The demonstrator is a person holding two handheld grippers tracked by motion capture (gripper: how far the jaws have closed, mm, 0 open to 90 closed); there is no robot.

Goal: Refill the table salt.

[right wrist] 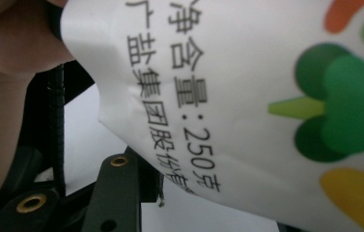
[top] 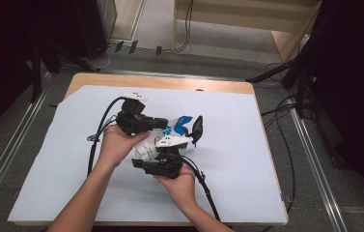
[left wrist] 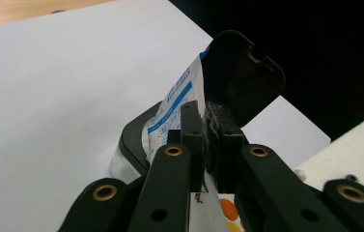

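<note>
A white bag [top: 177, 126] with blue print and coloured vegetable pictures hangs between my two grippers over the middle of the table. My left gripper [left wrist: 207, 121] is shut on the bag's [left wrist: 177, 101] upper edge, its jaws pinched together on the film. Just behind stands a black container [left wrist: 133, 145] with its hinged lid [left wrist: 247, 72] raised; the bag's top edge leans against it. In the high view my left gripper [top: 162, 123] comes in from the left and my right gripper [top: 143, 158] grips the bag from below. Up close the printed bag [right wrist: 247, 96] lies across my right gripper's fingers [right wrist: 119, 193].
A white sheet [top: 247, 159] covers most of the wooden table [top: 160, 82]. Black cables trail from both grippers across the sheet, one running off the front edge [top: 208, 198]. A hand [right wrist: 1, 96] sits close at the left of the right gripper view. Floor cables and dark stands surround the table.
</note>
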